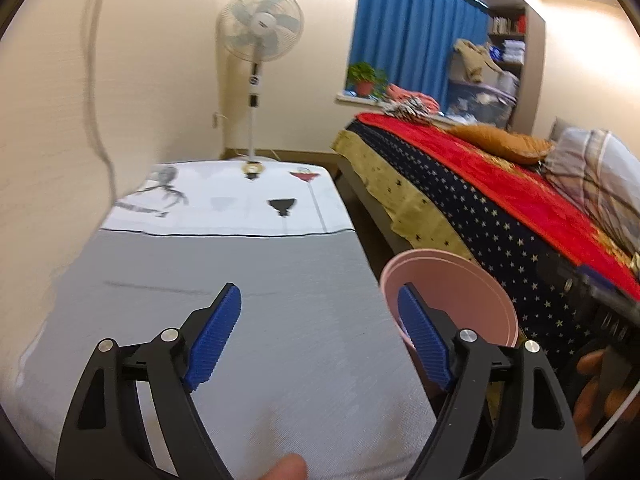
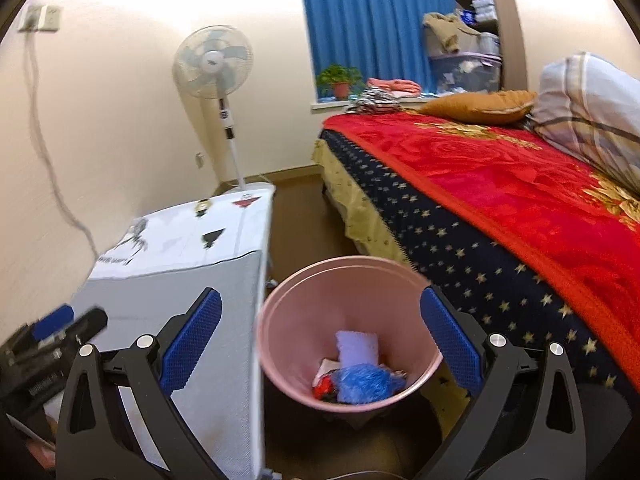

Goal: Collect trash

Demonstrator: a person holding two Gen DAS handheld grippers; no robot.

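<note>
The left gripper (image 1: 320,312) and the right gripper (image 2: 320,320) both stand apart, holding nothing. The pink bin (image 2: 280,344) beside the surface's (image 1: 248,320) right edge contains trash (image 2: 360,382).

Two fisheye views, each looking forward along a gripper's two blue-padded fingers, which frame the bottom of the picture. The left wrist view sits close above a grey-covered table (image 1: 224,304), angled slightly down and along its length toward the far wall. The right wrist view sits beside that table (image 2: 176,280), to its right, tilted down into a pink bin (image 2: 348,332) on the floor, near enough to see inside it. Both face the same end of the room and share the standing fan (image 1: 260,24) (image 2: 213,62), blue curtain (image 1: 416,28) (image 2: 372,16), bed (image 1: 496,184) (image 2: 480,176), and the bin (image 1: 472,292), whose rim shows at the left view's lower right.
</note>
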